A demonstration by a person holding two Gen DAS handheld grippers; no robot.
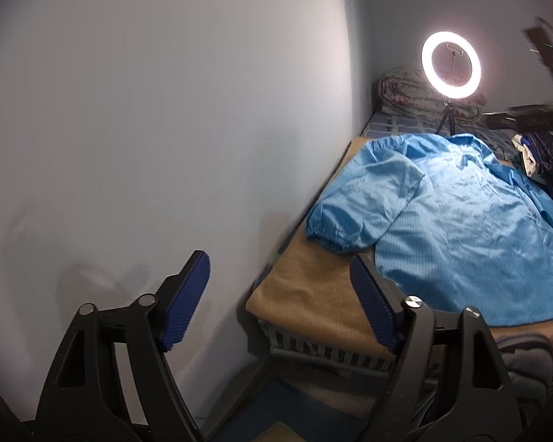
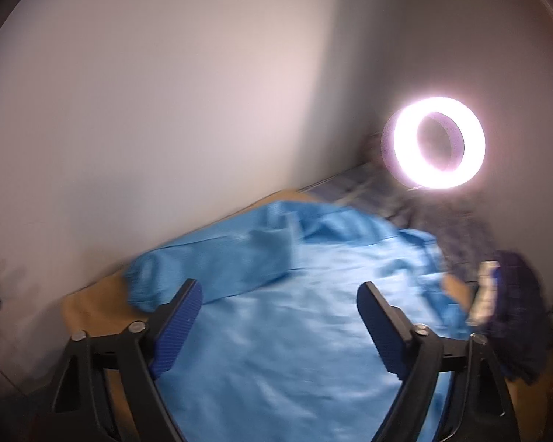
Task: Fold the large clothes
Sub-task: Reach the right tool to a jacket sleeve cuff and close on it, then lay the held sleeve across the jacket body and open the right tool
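Small room w/ a plain pale wall [image 1: 158,118] filling the left wrist view from 9 to 12 o'clock. Bed sits against it, covered by a tan blanket [image 1: 309,294]; striped edge shows under it at 6. Blue garment [image 1: 461,221] lies spread flat on the blanket at 3 o'clock, one sleeve [image 1: 357,210] w/ elastic cuff folded toward the wall. Lit ring light [image 1: 451,67] on a small tripod stands at 1 o'clock, rolled quilt [image 1: 405,92] behind it in the corner. Dark clothes pile [image 1: 534,158] at 3, just beside the garment.

Left gripper [image 1: 280,291]: jaws wide apart, holding nothing, off the bed's near corner. Right gripper [image 2: 278,316]: jaws also spread, empty, above the garment's body. Right view blurred.
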